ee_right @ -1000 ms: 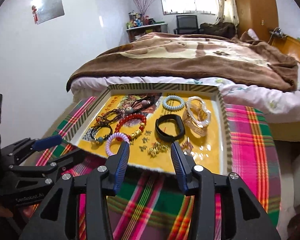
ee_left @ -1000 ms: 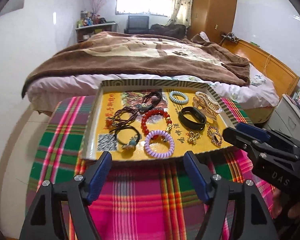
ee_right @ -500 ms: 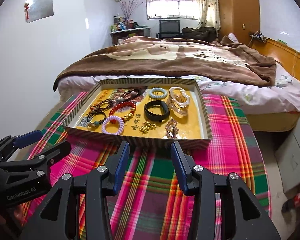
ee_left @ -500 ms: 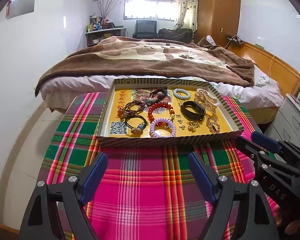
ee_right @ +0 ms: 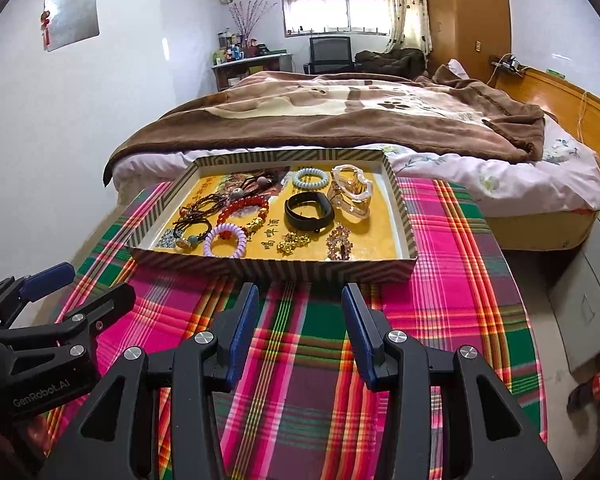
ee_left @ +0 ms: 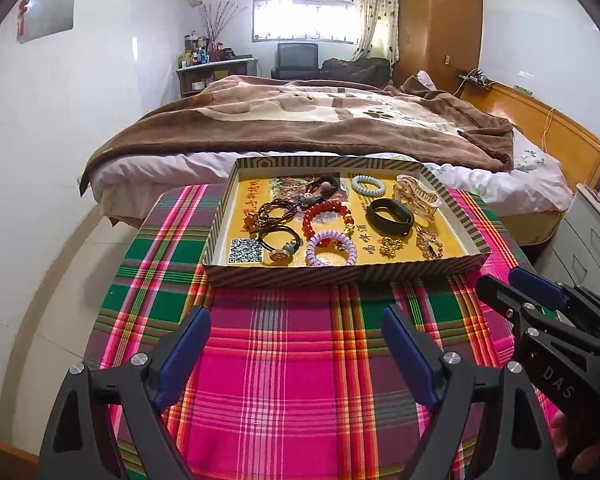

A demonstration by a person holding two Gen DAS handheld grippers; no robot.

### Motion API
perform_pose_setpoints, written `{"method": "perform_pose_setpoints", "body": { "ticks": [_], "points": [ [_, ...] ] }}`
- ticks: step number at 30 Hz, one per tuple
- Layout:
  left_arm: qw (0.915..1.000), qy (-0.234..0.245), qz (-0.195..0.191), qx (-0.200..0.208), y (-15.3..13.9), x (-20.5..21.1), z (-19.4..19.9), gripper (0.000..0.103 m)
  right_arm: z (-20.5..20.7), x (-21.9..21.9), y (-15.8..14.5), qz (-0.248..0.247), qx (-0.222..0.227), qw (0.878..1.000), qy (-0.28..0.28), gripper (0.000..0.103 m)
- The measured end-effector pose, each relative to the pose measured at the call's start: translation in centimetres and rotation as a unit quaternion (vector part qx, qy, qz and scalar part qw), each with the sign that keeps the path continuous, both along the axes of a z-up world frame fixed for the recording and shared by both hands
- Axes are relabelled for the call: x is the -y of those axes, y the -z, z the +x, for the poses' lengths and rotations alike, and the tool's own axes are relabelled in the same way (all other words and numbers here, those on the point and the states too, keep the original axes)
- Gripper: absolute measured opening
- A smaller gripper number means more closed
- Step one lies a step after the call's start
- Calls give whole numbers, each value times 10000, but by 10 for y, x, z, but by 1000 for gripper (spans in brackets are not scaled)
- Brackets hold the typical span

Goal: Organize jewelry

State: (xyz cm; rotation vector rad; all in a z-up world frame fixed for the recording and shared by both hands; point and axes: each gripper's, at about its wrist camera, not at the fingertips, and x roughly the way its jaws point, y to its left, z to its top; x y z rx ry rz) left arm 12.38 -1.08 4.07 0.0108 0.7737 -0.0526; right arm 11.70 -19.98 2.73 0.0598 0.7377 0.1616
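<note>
Both grippers empty, tray laid out

We held the left gripper (ee_left: 296, 344) and right gripper (ee_right: 300, 328) agape short of the striped cardboard tray (ee_left: 340, 274); next we judged a pick needed.

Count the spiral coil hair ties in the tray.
2. The purple coil tie lies near the tray's front wall, beside the red bead bracelet. The pale blue coil tie lies at the back, near the clear hair claw.
</note>
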Motion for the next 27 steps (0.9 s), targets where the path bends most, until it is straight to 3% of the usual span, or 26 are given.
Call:
{"method": "perform_pose_setpoints", "body": {
  "ticks": [8, 17, 27],
  "points": [
    [9995, -189, 267, -35, 0, 2, 3, 88, -2, 1, 2, 25, -35, 10000, 62, 44],
    [9999, -117, -32, -73, 2, -2, 1, 88, -2, 0, 3, 15, -59, 10000, 72, 44],
    [9996, -206, 156, -73, 3, 0, 1, 88, -5, -1, 3, 9, -64, 9999, 96, 44]
  ]
}}
